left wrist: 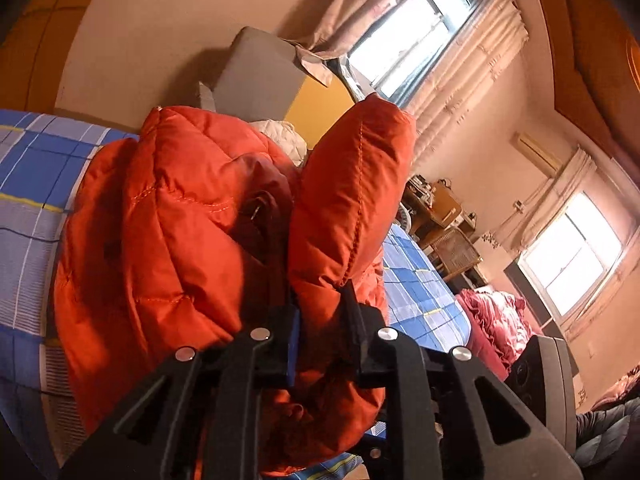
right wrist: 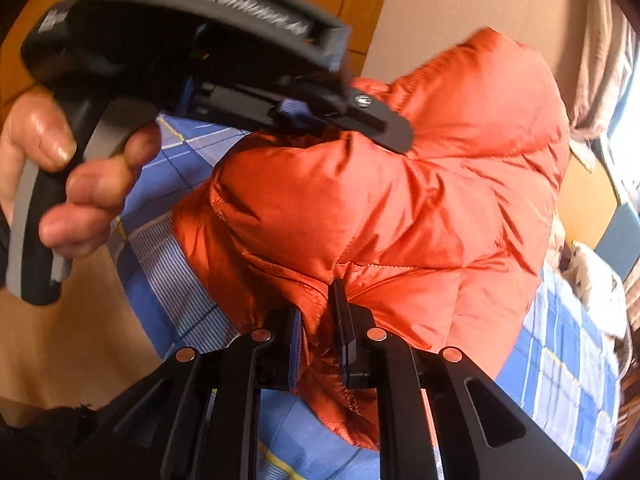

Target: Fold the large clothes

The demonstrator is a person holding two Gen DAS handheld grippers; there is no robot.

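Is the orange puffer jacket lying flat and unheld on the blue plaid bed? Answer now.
No: the orange puffer jacket is bunched up, with the right gripper clamped on its fabric.

Warm daylight from blown-out windows [left wrist: 424, 36], orange cast throughout, strong fisheye bending and dark vignette at corners, motion blur on the other tool [right wrist: 192, 44] in right wrist view, soft shadows on the wall [left wrist: 168, 40].

Orange quilted jacket [left wrist: 192, 216], tonal stitching. Blue plaid bedsheet [left wrist: 36, 184] with white and yellow lines, at 9 o'clock. Black hand-held gripper [left wrist: 320, 320]. Pink ruffled bedding [left wrist: 496, 316] at 4 o'clock. Beige curtains [left wrist: 476, 92].
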